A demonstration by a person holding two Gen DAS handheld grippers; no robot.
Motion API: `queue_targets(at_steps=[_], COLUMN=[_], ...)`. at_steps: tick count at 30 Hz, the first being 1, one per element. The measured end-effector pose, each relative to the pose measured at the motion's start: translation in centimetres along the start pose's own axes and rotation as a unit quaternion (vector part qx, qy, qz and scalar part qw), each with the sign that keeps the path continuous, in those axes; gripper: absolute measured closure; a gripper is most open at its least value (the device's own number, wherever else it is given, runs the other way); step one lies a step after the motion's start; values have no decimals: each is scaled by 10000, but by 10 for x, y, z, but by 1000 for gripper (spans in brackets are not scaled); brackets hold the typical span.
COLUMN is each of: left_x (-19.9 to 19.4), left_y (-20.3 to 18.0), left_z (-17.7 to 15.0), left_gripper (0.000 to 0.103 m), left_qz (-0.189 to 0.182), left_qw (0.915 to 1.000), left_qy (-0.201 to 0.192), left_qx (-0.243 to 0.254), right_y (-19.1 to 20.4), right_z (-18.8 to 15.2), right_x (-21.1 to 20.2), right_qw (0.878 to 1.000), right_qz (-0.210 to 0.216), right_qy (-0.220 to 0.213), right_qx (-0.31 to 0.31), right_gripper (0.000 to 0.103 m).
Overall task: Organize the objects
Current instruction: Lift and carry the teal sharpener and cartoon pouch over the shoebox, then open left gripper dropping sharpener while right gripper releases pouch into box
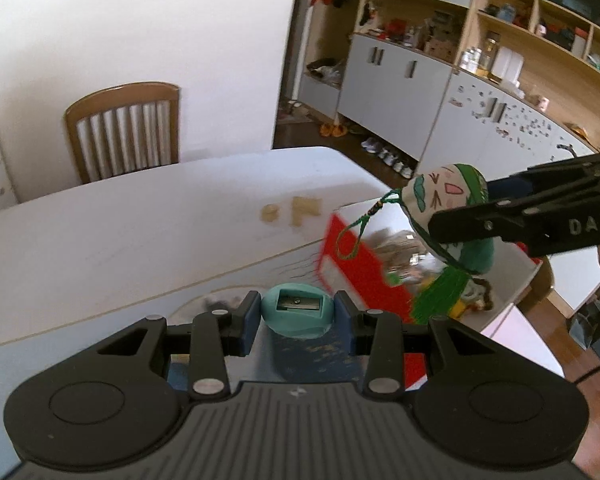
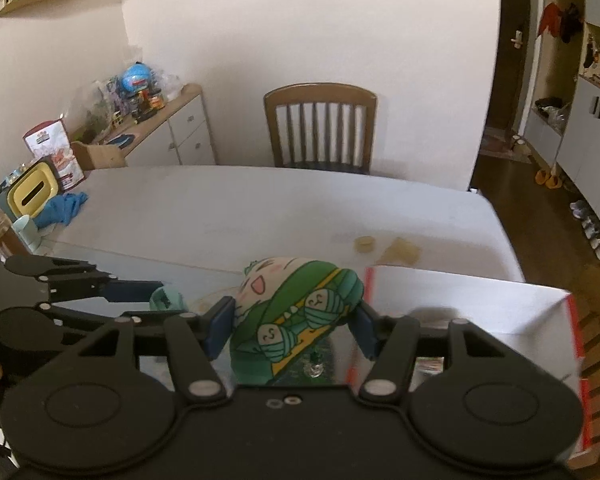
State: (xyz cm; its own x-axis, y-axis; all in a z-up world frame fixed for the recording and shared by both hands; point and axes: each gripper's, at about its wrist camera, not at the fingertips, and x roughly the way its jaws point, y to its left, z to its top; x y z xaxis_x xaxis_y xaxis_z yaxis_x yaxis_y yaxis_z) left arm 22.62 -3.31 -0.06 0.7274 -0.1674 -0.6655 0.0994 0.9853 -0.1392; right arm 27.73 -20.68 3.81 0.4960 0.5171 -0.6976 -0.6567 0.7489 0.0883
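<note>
- The left gripper [image 1: 297, 310] pinches a teal pencil sharpener [image 1: 297, 315] between its two blue pads, held up above the white table [image 1: 140, 220].
- The right gripper [image 2: 294, 326] has its jaws pressed on a green stuffed charm [image 2: 296, 312] with a cartoon face; in the left view its tassel and loop cord hang over the red and white box [image 1: 364, 264].
- The box already holds several things, so I judge that part of the sorting is done. Both held things are not yet dropped in.
- Three small beige pieces [image 1: 296, 212] lie on the table beyond the box; they probably are left to collect.
- What lies in the box is blurred and I cannot name the things.
- The near wall of the box is hidden behind the right gripper, and its right side is cut off.
- The beige pieces are too blurred to say what they are.
</note>
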Motion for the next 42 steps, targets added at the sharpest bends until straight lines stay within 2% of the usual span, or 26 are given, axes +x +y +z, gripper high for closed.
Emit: queue_targets(at_steps=[10,20,26,31,36,42], left_x=[47,99,139,164,180,194], left_y=[-72,-140,-162,-171,-179,-182], left_z=[14,26,24,18,15,14], left_gripper=[64,64,64,64,64,64], left_qz=[-13,-103,-47,70,158,224], left_qw=[9996,9975,9953,9934,9916,9903], left_qy=[188,400,741,934,1048,1165], left_qx=[218,573,617,667,746,724], right_y=[-95,-169,-193,-201,-206,-214], right_z=[-12,-34,-55,-60,-65,-72], right_x=[-22,-9,11,31,50,64], right_qw=[9990,9969,9965,9951,9934,9931], right_qz=[-353,-503,-428,-365,-429,-344], right_qy=[-91,56,313,555,731,741], right_qx=[257,602,646,731,776,839], right_gripper=[43,43,43,43,43,43])
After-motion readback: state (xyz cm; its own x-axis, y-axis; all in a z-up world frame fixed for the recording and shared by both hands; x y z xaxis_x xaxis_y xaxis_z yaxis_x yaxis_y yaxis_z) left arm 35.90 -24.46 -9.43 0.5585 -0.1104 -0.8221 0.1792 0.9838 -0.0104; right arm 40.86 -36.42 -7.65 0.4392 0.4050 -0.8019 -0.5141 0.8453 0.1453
